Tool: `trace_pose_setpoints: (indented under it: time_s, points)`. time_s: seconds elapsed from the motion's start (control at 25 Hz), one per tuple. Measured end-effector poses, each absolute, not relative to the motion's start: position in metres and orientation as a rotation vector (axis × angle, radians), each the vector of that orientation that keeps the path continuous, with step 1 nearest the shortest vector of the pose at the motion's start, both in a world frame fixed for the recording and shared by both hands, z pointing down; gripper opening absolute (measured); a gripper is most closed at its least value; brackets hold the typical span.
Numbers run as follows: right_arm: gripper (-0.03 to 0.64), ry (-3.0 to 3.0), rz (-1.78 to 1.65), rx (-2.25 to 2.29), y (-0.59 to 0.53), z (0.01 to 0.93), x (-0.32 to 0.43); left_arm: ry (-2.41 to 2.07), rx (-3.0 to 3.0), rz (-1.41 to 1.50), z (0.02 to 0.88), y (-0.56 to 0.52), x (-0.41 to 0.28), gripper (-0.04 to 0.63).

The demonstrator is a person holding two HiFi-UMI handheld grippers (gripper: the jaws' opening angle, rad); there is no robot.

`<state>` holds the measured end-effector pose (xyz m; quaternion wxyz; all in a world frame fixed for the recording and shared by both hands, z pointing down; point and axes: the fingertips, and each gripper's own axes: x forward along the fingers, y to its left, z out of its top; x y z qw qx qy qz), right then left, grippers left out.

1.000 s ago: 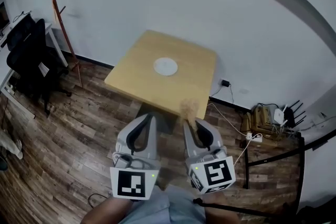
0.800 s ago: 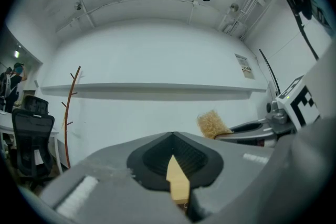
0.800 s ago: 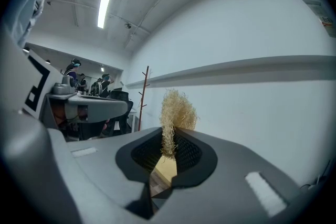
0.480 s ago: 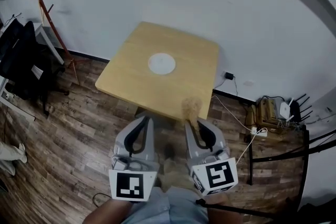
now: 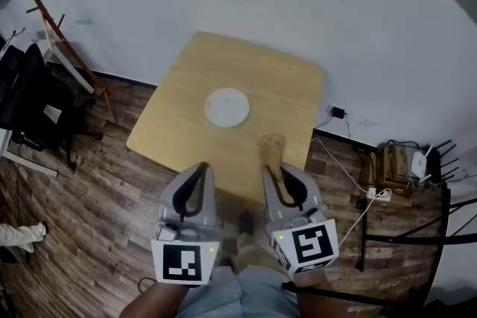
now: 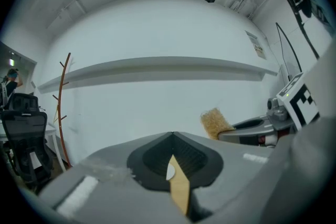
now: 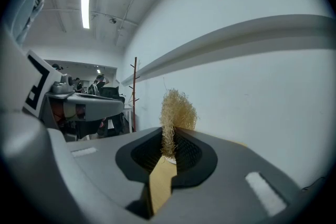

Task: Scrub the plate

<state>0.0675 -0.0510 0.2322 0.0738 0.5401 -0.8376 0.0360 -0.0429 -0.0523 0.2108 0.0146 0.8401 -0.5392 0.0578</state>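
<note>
the white plate [image 5: 227, 107] lies flat near the middle of the wooden table [image 5: 287, 86]. the right gripper [image 5: 273, 171] pinches a scratchy tan scrubber [image 5: 272, 147]. its jaws are pressed tight on it, and the fluffy end sticks out past the tips. the scrubber is up over the near edge of the table, apart from the plate. the left gripper [image 5: 203, 167] has its jaws pressed together at the tips, with nothing held between them. it is up at the table's near edge too. a black chair [image 5: 26, 97] stands well apart from the table, off its left side.
</note>
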Motion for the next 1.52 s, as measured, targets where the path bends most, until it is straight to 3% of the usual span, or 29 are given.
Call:
trace_pose_setpoints:
  time_s: [0.44,0.84,1.52]
  points:
    - [0.043,-2.597,0.068,1.573,-0.13,0.212,0.089,-1.791,2.613,0.176,0.186,-0.118,-0.021,0.021]
    - [0.043,-2.659,-0.02,1.523,-0.159,0.19,0.066,-1.896,2.577,0.117,0.169,-0.139,-0.046,0.021]
    - [0.043,-2.478,0.125,1.573,-0.242,0.244,0.039,-1.666,2.519,0.249,0.236,-0.237,-0.078,0.021]
